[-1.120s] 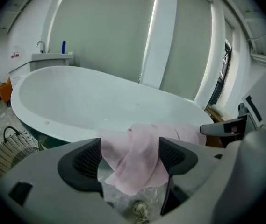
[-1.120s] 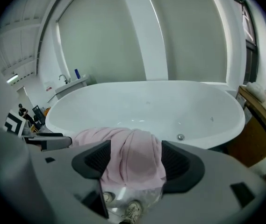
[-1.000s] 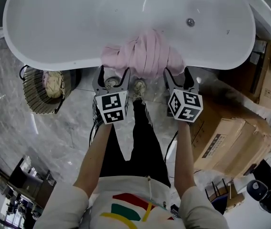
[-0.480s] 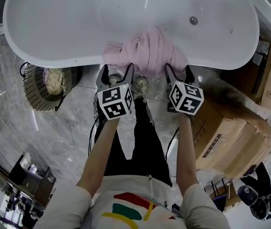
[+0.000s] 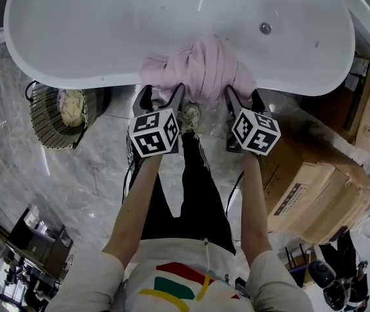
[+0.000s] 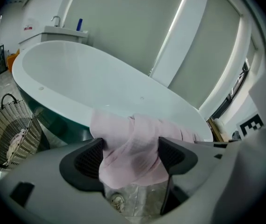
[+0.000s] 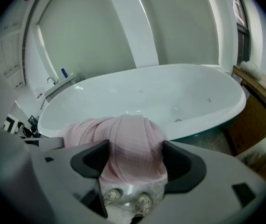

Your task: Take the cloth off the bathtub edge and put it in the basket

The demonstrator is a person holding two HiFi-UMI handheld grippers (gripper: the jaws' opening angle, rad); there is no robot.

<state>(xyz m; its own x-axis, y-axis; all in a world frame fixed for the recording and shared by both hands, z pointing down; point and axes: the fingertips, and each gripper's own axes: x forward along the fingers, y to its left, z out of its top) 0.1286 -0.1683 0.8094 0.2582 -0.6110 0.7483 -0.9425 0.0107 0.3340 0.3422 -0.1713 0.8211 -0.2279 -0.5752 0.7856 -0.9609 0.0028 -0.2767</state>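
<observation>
1. The left gripper (image 5: 160, 96) has its jaws spread wide. The ribbed black pads (image 6: 88, 157) stand on either side of a hanging fold of the cloth (image 5: 201, 67), not pressed together on it.
2. The right gripper (image 5: 242, 97) is also open. Its dark pads (image 7: 182, 164) flank another hanging fold, which nearly fills the gap between them.
3. Each gripper has a grey plastic body and carries a white cube printed with black square markers.
4. The cloth is soft, pale pink and has a fine waffle weave. It lies bunched and twisted over the near rim of the bathtub (image 5: 106, 31), with its loose ends hanging down the outside towards the floor (image 5: 74, 181).
5. The bathtub is a smooth, glossy white oval with a small round metal fitting in its basin.
6. The floor is polished grey stone with pale veins.
7. The basket (image 5: 54, 119) is round and woven from dark wicker, with a thin looped handle. It sits on the floor just beside the bathtub, on the person's left, well apart from the cloth, with a pale crumpled bundle (image 5: 72, 106) inside.
8. Brown cardboard boxes (image 5: 315, 187) are stacked on the person's right.
</observation>
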